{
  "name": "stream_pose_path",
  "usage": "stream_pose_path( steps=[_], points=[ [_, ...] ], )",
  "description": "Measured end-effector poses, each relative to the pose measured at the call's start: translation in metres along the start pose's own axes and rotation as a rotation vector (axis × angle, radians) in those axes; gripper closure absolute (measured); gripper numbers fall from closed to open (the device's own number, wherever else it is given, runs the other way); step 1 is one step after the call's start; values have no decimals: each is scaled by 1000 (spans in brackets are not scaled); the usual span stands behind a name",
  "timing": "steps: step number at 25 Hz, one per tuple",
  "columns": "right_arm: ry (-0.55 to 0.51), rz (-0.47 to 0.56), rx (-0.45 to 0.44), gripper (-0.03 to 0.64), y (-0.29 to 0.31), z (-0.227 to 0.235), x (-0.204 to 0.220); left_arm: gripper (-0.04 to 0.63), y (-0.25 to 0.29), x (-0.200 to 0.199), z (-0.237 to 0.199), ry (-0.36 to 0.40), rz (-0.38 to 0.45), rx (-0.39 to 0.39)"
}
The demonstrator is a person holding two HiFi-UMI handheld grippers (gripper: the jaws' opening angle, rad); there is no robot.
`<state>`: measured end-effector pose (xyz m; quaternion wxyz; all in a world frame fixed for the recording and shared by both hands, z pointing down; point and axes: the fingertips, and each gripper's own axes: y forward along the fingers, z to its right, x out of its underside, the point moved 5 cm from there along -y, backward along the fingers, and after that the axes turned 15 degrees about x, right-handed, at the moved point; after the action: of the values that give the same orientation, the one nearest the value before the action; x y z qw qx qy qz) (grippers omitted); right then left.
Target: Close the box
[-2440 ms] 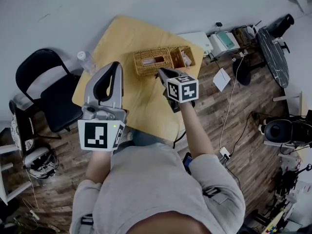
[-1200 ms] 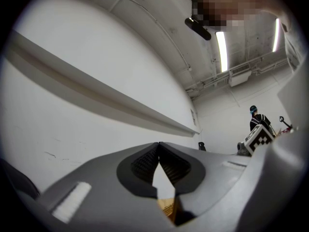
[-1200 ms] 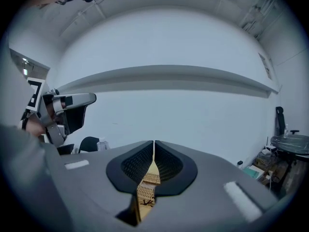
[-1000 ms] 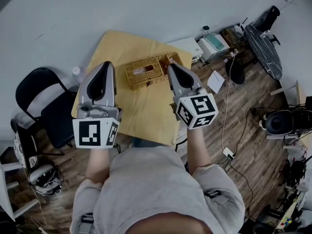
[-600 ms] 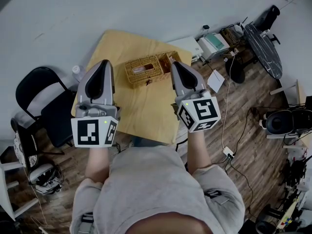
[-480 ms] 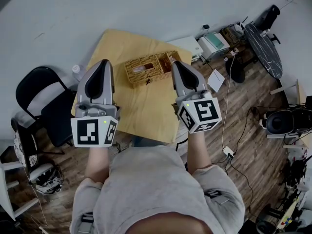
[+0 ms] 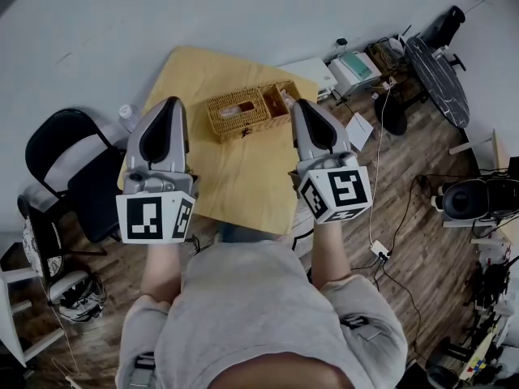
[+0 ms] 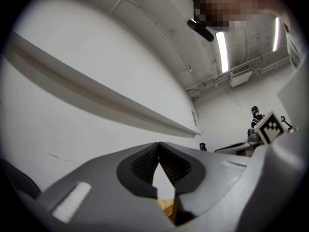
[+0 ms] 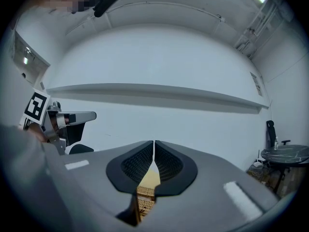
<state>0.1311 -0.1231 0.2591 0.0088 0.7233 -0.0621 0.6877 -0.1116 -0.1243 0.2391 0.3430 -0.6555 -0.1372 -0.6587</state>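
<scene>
Your left gripper [image 7: 168, 102] has kept its place above the bench's [image 7: 243, 186] left side, with its fingers [image 8: 144, 162] pressed together on nothing. The wicker box [image 7: 237, 113] sits toward the far edge of the bench. In the head view it lies between the two gripper tips, and its lid [image 7: 281, 100] is still swung open at the right end.

Your right gripper [image 7: 302, 104] is what has changed. A couple of seconds back its tip was at the box's near edge. Now it is drawn back and out to the right, apart from the box, with its fingers [image 9: 166, 162] closed to a bare slit and empty.

Bare bench shows between each tip and the box. A black chair [image 7: 65, 148] stands left of the bench, and a clear bottle [image 7: 127, 117] is just beside its left corner. White equipment [image 7: 312, 70] sits past the far right corner, and a dark round table [image 7: 438, 55] stands well off to the right.
</scene>
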Motion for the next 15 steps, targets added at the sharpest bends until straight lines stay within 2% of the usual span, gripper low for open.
stream_pose_path(
  steps=[15],
  points=[
    [2, 6, 11, 603, -6, 0, -2, 537, -3, 1, 3, -11, -2, 3]
  ],
)
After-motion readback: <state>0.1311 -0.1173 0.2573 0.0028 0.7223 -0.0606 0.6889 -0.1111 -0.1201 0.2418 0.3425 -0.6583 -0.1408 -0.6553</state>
